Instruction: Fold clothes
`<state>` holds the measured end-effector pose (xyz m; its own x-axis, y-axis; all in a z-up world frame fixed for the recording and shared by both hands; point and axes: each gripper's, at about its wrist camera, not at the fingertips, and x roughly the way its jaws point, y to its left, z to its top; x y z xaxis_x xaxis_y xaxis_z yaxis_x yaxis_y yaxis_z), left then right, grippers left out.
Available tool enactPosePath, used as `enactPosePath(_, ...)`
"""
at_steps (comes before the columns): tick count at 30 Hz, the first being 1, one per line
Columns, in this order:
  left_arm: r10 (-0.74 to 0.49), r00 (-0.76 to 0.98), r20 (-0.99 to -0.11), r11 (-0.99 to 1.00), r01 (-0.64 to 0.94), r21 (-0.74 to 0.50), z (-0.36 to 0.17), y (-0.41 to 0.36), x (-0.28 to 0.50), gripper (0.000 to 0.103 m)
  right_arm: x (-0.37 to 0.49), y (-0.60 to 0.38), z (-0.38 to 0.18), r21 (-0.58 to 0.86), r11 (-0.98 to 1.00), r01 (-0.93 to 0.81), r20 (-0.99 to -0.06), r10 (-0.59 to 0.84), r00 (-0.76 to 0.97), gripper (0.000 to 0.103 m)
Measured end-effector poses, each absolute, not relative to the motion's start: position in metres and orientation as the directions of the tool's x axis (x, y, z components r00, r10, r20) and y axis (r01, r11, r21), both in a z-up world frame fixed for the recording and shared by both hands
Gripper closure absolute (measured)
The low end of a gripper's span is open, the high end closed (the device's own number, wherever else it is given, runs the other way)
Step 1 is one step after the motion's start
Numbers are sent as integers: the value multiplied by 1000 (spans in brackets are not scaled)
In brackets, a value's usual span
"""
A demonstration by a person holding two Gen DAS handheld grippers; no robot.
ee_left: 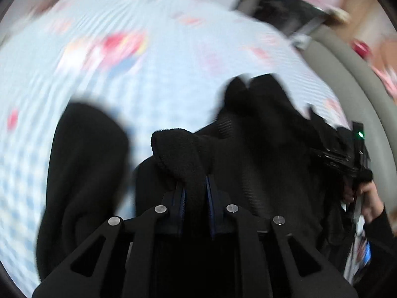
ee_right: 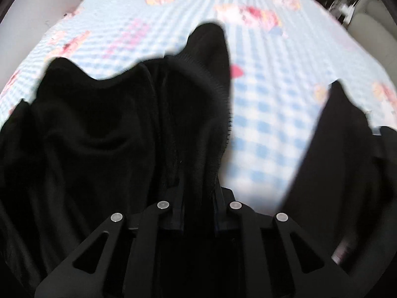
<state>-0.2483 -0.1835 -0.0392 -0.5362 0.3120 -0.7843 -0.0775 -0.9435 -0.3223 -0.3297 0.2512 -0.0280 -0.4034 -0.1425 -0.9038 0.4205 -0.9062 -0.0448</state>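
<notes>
A black knitted garment hangs above a bed with a blue-and-white checked sheet. My left gripper is shut on a thick fold of its fabric, which bulges up between the fingers. One sleeve or flap droops at the left of that view. In the right wrist view the same black garment fills the left half, and my right gripper is shut on its ribbed edge. Another black part hangs at the right. At the far right of the left wrist view, a hand holds the other gripper body.
The checked sheet with pink cartoon prints spreads across both views under the garment. A grey curved bed frame or rail runs along the right. Dark clutter and a red object lie beyond it. Both views are blurred by motion.
</notes>
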Motion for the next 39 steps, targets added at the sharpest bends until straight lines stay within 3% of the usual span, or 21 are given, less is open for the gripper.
enactPosePath(5, 350, -397, -849, -934, -221, -282, -64, -126, -205, 89, -264, 304, -2, -179, -893, 413, -905, -16, -426, 89)
enactPosePath(7, 374, -321, -870, -921, -242, -306, -88, -119, -192, 86, -238, 322, -5, -235, -868, 437, -918, 51, -393, 88)
enactPosePath(9, 445, -353, -823, -895, -181, -407, -85, -142, -190, 83, -212, 339, -9, -288, -839, 462, -925, 119, -362, 86)
enactPosePath(10, 480, -378, -791, -875, -147, -461, -82, -155, -190, 78, -200, 346, -9, -311, -823, 475, -925, 148, -349, 81)
enactPosePath(12, 541, -432, -721, -820, -82, -566, -75, -181, -190, 52, -197, 341, 25, -273, -828, 490, -919, 74, -386, 75)
enactPosePath(13, 566, -461, -684, -786, -52, -616, -72, -194, -190, 40, -198, 337, 43, -237, -837, 494, -915, 21, -404, 66)
enactPosePath(17, 573, -554, -604, -671, 107, -734, -81, -241, -223, 40, -234, 288, 15, -149, -834, 531, -944, -41, -328, 30)
enactPosePath(19, 549, -549, -630, -657, 183, -731, -97, -247, -258, 40, -252, 263, 1, -103, -831, 547, -955, -71, -289, 21)
enactPosePath(23, 611, -398, -684, -654, 233, -719, -150, -230, -317, 26, -288, 215, -26, -12, -820, 573, -969, -132, -208, 20)
enactPosePath(24, 609, -360, -706, -666, 251, -702, -163, -221, -328, 26, -297, 202, -33, 12, -816, 578, -971, -146, -187, 19)
enactPosePath(25, 602, -325, -729, -680, 270, -682, -176, -212, -339, 42, -306, 190, -40, 35, -812, 583, -973, -161, -166, 18)
enactPosePath(26, 594, -288, -751, -694, 289, -660, -189, -203, -349, 83, -315, 178, -47, 58, -807, 587, -974, -176, -145, 24)
enactPosePath(27, 577, -278, -768, -715, 282, -639, -192, -193, -357, 85, -324, 166, -54, 81, -803, 591, -974, -190, -125, 40)
enactPosePath(28, 537, -308, -786, -759, 231, -609, -176, -183, -364, 87, -332, 153, -61, 105, -797, 594, -973, -205, -103, 69)
enactPosePath(29, 490, -350, -798, -805, 169, -569, -155, -173, -370, 89, -340, 143, -64, 124, -791, 599, -970, -223, -93, 83)
enactPosePath(30, 452, -369, -812, -832, 154, -533, -146, -171, -376, 89, -336, 145, -35, 111, -776, 621, -945, -276, -176, 89)
enactPosePath(34, 307, -411, -859, -904, 156, -398, -122, -174, -401, 89, -319, 158, 80, 61, -729, 682, -743, -489, -457, 91)
enactPosePath(36, 231, -431, -872, -932, 160, -326, -110, -176, -414, 83, -316, 163, 115, 27, -714, 700, -661, -538, -523, 90)
enactPosePath(37, 193, -441, -877, -943, 163, -290, -105, -177, -420, 71, -324, 157, 112, 1, -728, 686, -667, -511, -542, 83)
enactPosePath(38, 155, -450, -879, -953, 165, -253, -99, -177, -426, 64, -333, 151, 107, -24, -742, 670, -677, -481, -557, 55)
enactPosePath(39, 117, -460, -880, -962, 169, -215, -93, -178, -433, 64, -347, 143, 86, -39, -766, 641, -730, -417, -542, 41)
